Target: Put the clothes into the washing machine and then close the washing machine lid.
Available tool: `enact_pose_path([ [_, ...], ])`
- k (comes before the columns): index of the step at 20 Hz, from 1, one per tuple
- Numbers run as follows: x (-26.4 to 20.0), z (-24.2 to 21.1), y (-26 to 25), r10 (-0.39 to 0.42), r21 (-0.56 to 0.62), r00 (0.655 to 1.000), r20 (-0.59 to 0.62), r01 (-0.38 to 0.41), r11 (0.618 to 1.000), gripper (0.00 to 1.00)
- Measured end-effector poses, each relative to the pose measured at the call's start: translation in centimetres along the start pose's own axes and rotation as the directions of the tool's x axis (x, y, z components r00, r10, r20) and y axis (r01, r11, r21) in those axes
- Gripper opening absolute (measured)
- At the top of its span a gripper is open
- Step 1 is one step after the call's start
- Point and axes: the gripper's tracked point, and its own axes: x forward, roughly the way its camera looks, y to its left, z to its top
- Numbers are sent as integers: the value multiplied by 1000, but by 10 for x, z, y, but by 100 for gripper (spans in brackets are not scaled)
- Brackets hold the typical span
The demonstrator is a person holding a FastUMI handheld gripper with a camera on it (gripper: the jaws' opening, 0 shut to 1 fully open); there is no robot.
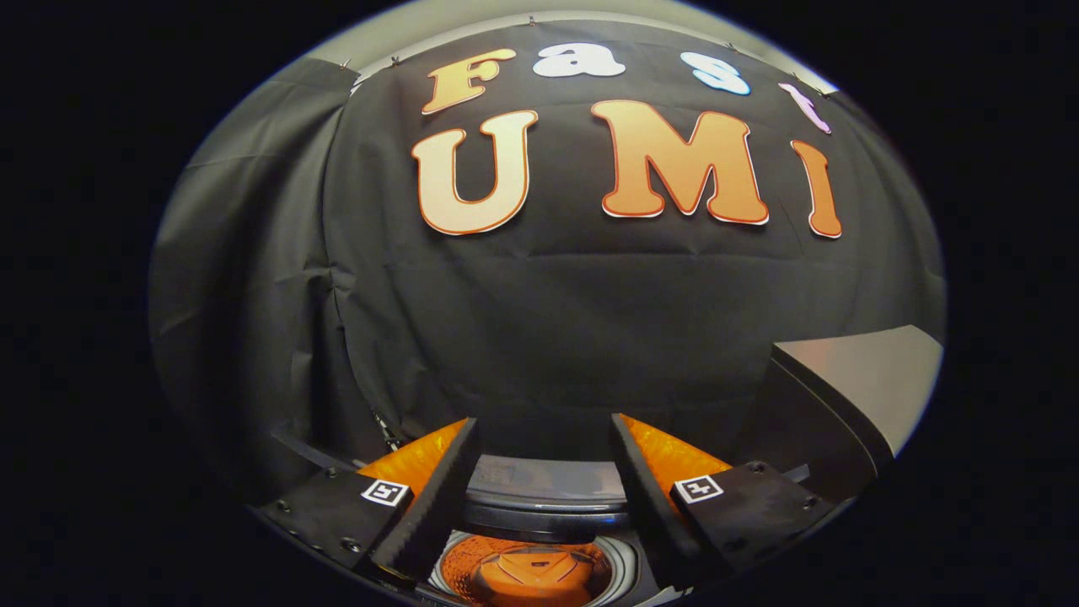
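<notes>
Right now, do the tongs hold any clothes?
No, the tongs stand open with nothing between them, above the open drum of the washing machine.

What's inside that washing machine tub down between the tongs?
The open tongs hold nothing. Between them, the tub shows a bare drum bottom glowing orange, with no clothes visible there. Its sides and near part are covered by the fingers.
</notes>
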Motion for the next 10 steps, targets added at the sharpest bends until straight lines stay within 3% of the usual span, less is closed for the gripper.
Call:
enact_pose_path([
  [2, -12, -15, 2, -5, -10, 1000, -11, 4, 1000, 99],
  [4, -23, -62, -9, -50, -37, 992, -116, 46, 998, 99],
  [7, -32, -128, -18, -65, 69, 973, -220, 82, 994, 99],
  [10, -37, -157, -32, -95, 123, 952, -290, 136, 983, 99],
])
